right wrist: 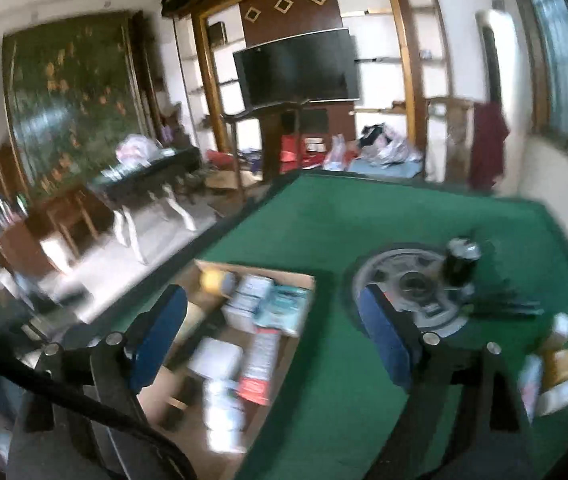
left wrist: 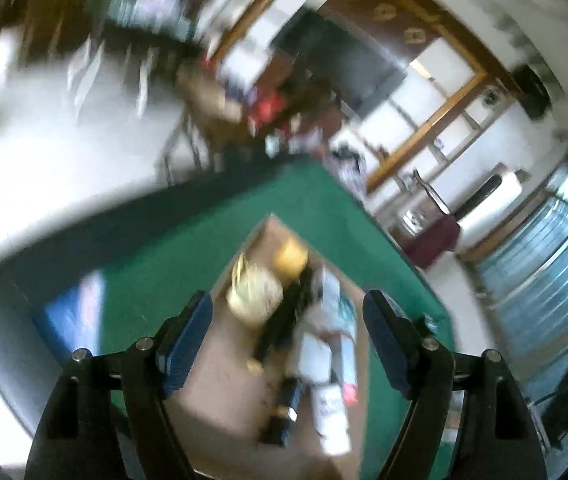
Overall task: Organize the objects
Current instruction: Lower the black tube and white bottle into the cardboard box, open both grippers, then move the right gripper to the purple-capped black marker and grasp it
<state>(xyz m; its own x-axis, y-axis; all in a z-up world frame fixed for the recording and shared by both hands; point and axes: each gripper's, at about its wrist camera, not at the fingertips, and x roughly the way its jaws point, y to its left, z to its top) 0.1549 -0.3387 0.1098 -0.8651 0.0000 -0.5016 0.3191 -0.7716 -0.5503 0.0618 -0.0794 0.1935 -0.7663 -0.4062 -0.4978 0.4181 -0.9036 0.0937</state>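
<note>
Both the left hand-held gripper (left wrist: 286, 316) and the right hand-held gripper (right wrist: 272, 312) are seen with blue pads spread apart and nothing between them. A shallow brown cardboard box (right wrist: 304, 280) lies on the green felt surface (right wrist: 364, 216), packed with small cartons and bottles. Still outside it, an amber bottle with a white cap (right wrist: 558, 360) is seen near the right edge, beside a grey metal disc (right wrist: 380, 276). The bottle is judged light, rigid and smooth; its body should be clamped across the label.

A green table cover (right wrist: 364, 216) carries a brown cardboard box (right wrist: 304, 280); blue fingers (right wrist: 384, 332) frame both.
</note>
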